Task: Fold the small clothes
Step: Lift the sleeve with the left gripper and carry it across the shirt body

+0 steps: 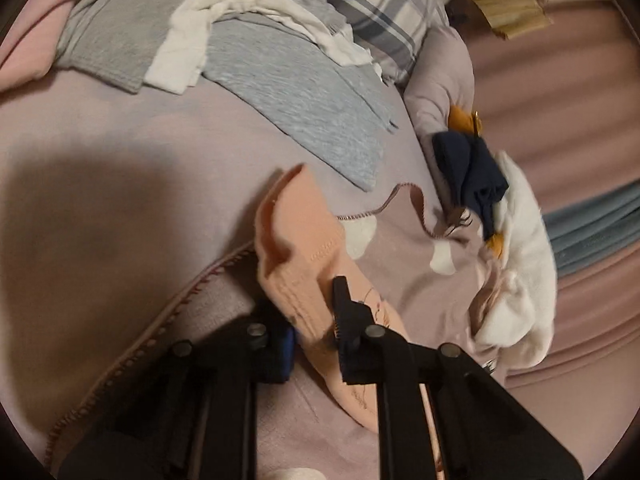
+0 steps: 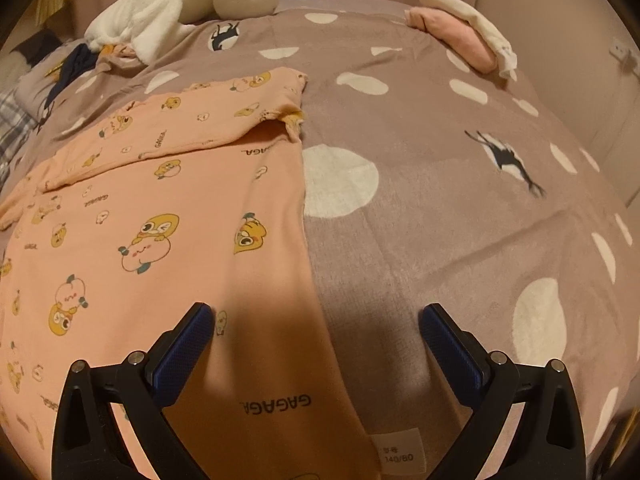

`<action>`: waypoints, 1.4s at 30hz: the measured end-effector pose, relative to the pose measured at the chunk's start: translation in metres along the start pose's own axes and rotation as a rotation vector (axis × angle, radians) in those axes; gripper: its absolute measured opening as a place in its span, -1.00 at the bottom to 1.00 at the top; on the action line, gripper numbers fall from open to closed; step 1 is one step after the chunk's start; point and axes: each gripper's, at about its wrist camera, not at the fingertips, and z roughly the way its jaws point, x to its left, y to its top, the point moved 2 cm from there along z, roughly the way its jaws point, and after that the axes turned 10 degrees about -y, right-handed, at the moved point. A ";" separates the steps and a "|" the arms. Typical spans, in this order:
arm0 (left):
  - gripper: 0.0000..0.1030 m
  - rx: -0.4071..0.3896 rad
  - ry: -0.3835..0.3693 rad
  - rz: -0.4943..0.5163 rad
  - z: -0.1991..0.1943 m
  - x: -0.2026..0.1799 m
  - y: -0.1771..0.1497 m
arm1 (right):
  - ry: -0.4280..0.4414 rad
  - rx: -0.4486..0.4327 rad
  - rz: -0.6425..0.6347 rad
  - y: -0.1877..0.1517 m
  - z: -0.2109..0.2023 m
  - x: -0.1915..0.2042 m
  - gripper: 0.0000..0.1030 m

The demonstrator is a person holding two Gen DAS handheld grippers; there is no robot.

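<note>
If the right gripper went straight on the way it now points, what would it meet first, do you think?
Most likely the right edge of the pink printed garment where it lies on the mauve spotted blanket; the open right gripper straddles that edge, though depth is hard to judge.

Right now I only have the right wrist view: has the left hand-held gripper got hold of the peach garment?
Observer: Yes. The left hand-held gripper is shut on a bunched edge of the peach garment.
Operator: Anything lying beyond it that I can't see?
Observer: Grey clothes lie spread farther up the bed, with a crumpled white cloth across them.
</note>
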 end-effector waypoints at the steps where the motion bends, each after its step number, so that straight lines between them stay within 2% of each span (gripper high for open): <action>1: -0.76 -0.008 0.023 0.018 -0.001 -0.001 0.000 | -0.004 -0.002 -0.002 0.000 -0.001 0.001 0.99; 2: -0.78 -0.008 0.070 0.066 0.000 -0.007 -0.002 | -0.009 -0.004 -0.004 -0.001 -0.001 0.002 0.99; 5: -0.82 -0.048 0.146 0.159 -0.003 -0.024 -0.008 | -0.025 -0.014 -0.019 -0.002 -0.003 0.005 0.99; 9: -0.85 -0.109 0.136 0.265 -0.019 -0.049 -0.014 | -0.023 -0.011 -0.022 -0.003 -0.003 0.005 0.99; 12: -0.86 -0.124 0.100 0.286 -0.028 -0.063 -0.016 | -0.013 -0.005 -0.019 -0.003 -0.002 0.003 0.99; 14: -0.88 -0.129 0.110 0.308 -0.029 -0.072 -0.020 | -0.004 0.000 -0.012 -0.003 -0.002 0.001 0.99; 18: -0.90 -0.111 0.173 0.388 -0.025 -0.094 -0.032 | 0.005 0.003 -0.011 -0.004 -0.002 -0.002 0.98; 20: -0.90 -0.099 0.162 0.406 -0.026 -0.104 -0.040 | 0.016 0.009 -0.004 -0.004 -0.001 -0.003 0.99; 24: -0.91 -0.105 0.146 0.521 -0.036 -0.139 -0.067 | 0.049 0.016 -0.007 -0.001 0.002 -0.004 0.98; 28: -0.91 -0.115 0.118 0.536 -0.044 -0.163 -0.084 | 0.081 0.005 -0.004 0.001 -0.002 -0.012 0.99; 30: -0.91 -0.106 0.142 0.541 -0.041 -0.174 -0.092 | 0.094 0.001 0.006 0.000 -0.003 -0.019 0.99; 38: -0.91 -0.044 0.151 0.626 -0.019 -0.222 -0.140 | 0.194 0.017 0.175 -0.004 -0.004 -0.067 0.99; 42: -0.91 0.008 0.134 0.693 0.002 -0.252 -0.183 | 0.172 0.027 0.209 -0.011 0.002 -0.090 0.99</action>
